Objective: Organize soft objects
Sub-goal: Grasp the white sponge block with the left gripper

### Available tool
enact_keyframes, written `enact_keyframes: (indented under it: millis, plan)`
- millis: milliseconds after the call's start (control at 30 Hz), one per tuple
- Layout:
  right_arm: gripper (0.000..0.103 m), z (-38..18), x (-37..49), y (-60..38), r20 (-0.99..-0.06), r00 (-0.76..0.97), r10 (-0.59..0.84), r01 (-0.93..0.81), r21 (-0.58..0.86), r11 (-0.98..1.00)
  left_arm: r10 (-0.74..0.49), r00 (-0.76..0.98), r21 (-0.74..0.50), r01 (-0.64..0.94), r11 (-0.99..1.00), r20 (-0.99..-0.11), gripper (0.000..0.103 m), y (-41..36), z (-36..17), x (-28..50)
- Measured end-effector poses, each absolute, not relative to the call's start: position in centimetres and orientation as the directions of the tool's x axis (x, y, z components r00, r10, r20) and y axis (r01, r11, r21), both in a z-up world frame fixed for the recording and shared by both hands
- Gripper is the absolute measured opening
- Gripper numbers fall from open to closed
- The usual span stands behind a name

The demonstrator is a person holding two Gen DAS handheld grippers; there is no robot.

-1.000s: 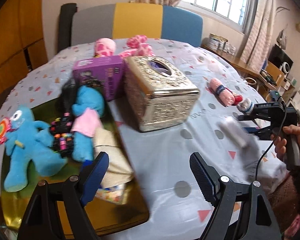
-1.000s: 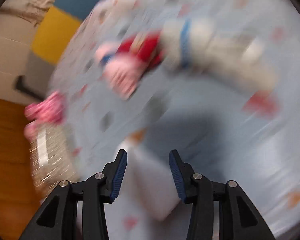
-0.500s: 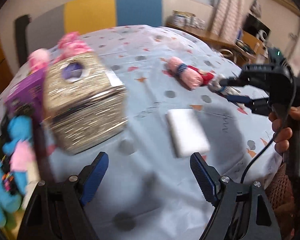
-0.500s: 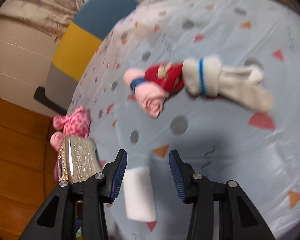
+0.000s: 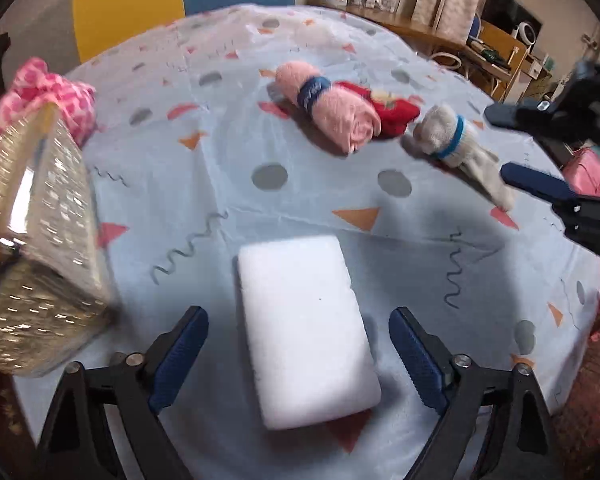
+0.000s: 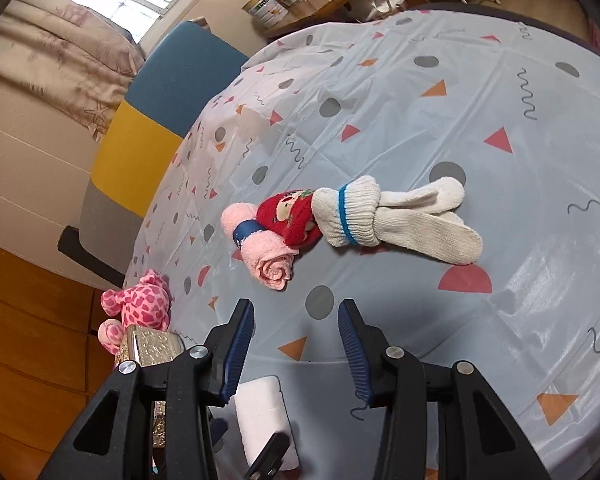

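Observation:
A white foam block (image 5: 304, 320) lies flat on the dotted tablecloth (image 5: 220, 168). My left gripper (image 5: 298, 354) points down over it. The block sits between the closing jaws, and a gap shows on each side. Beyond it lie a rolled pink towel (image 5: 332, 120) with a blue band, a red sock (image 5: 392, 114) and a white sock bundle (image 5: 456, 148). My right gripper (image 6: 296, 350) hovers open above bare cloth, short of the towel (image 6: 268, 248) and the socks (image 6: 392, 216). The block (image 6: 260, 412) shows below it.
A gold tissue box (image 5: 36, 248) stands close on the left of the left gripper. A pink spotted plush (image 5: 48, 92) lies behind it. The right gripper (image 5: 524, 148) reaches in from the right edge. A chair back (image 6: 140, 152) stands past the table.
My left gripper has swung right, away from the tray of plush toys, and come down over the white block with its jaws narrower. The right gripper has lifted a little.

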State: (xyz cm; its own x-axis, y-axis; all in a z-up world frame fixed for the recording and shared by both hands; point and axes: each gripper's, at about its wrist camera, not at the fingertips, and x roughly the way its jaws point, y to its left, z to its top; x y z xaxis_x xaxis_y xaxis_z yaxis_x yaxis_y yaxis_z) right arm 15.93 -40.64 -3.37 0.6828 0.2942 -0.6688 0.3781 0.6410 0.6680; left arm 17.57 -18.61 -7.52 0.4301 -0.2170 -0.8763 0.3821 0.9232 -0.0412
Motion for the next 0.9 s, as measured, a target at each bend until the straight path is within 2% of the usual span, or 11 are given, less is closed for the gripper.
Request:
enact_keyframes:
  millis: [100,267,400,500,700,900]
  plan:
    - [0.045,-3.4,16.1,-40.5,-0.679,0.674,0.292,0.373,0.653,0.659,-0.215,0.451,-0.028,0.387,0.921,-0.866,0.056,-18.0,-8.2,17.1]
    - [0.045,-3.1,16.1,-39.9,-0.698,0.664,0.268,0.365,0.615,0.699,-0.229,0.478,-0.036,0.379,0.925,-0.848,0.057,-14.8,-8.3,15.4]
    - [0.045,-2.5,16.3,-38.6,-0.719,0.654,0.236,0.341,0.559,0.756,-0.235,0.555,0.014,0.407,0.913,-0.798,0.060,-12.4,-8.8,12.8]
    - [0.044,-2.2,16.7,-37.5,-0.733,0.641,0.225,0.309,0.515,0.799,-0.268,0.584,-0.009,0.407,0.913,-0.766,0.060,-11.2,-9.1,12.0]
    - [0.043,-1.2,19.2,-33.7,-0.770,0.608,0.194,0.183,0.373,0.910,-0.281,0.596,-0.008,0.419,0.908,-0.752,0.060,-11.5,-9.4,12.3]
    - [0.043,-1.2,25.9,-30.5,-0.811,0.571,0.127,0.054,0.191,0.980,-0.293,0.601,-0.017,0.421,0.907,-0.743,0.060,-11.3,-9.4,12.0]
